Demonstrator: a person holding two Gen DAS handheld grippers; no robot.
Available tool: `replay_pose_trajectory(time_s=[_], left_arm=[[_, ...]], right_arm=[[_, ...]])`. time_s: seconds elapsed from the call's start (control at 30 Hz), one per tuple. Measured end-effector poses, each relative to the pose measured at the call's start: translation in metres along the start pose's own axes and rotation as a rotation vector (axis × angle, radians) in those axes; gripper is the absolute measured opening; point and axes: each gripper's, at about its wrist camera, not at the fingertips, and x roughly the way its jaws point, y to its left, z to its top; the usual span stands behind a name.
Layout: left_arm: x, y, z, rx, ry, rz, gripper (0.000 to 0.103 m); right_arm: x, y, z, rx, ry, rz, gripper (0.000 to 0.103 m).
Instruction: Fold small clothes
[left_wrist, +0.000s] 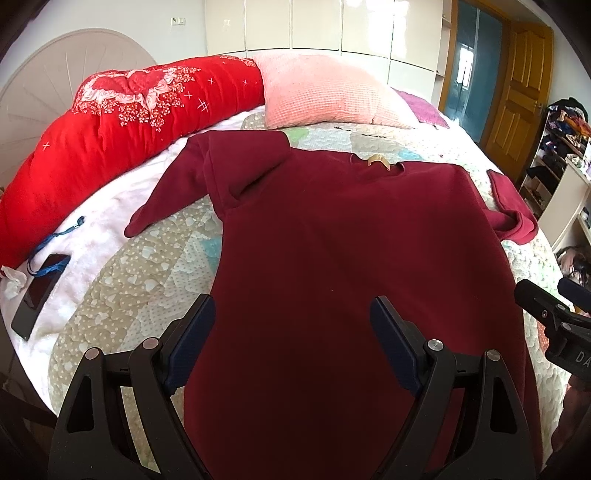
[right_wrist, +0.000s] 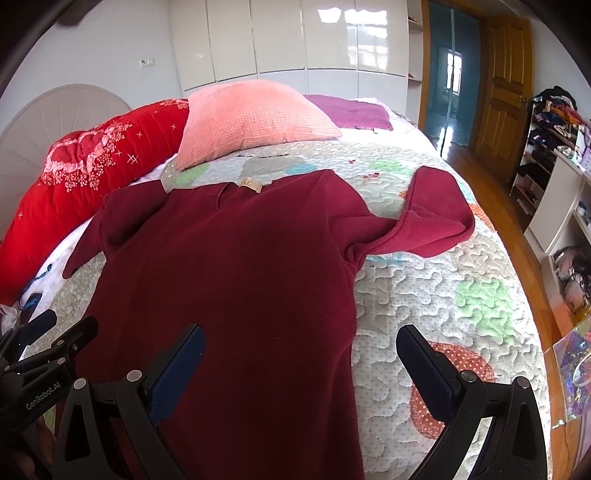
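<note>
On the quilt (right_wrist: 443, 280), a maroon sweater (left_wrist: 332, 240) flat, sleeves crumpled; both grippers (left_wrist: 291, 317) (right_wrist: 301, 347) spread wide, empty.

We see a dark red top (left_wrist: 332, 229) spread flat on the quilt (left_wrist: 147, 266), collar away from us, its sleeves bent out to both sides. Our left gripper (left_wrist: 291, 310) hangs over its lower part, jaws wide apart, empty. A phone (left_wrist: 38, 291) lies beside the red duvet (left_wrist: 122, 122); a pink pillow (left_wrist: 325, 92) sits beyond the collar.
</note>
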Motion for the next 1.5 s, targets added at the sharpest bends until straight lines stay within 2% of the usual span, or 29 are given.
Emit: replay_pose_trajectory(time_s=[1.0,1.17,1.27,1.43,1.5], left_arm=[[0.023,0.021,0.012,-0.034,0.021,0.014,0.086],[0.028,0.044,0.018,-0.076,0.020,0.022,0.086],[0.035,0.067,0.025,-0.102,0.019,0.061,0.086],[0.048,0.121,0.041,-0.166,0.009,0.143,0.086],[0.057,0.144,0.046,-0.212,0.014,0.145,0.086]], right_arm=[[0.032,0.024,0.008,-0.022,0.049,0.017,0.103],[0.040,0.033,0.009,-0.036,0.061,0.027,0.103],[0.046,0.040,0.011,-0.048,0.066,0.038,0.103],[0.052,0.055,0.018,-0.079,0.063,0.062,0.103],[0.056,0.060,0.020,-0.083,0.067,0.074,0.103]])
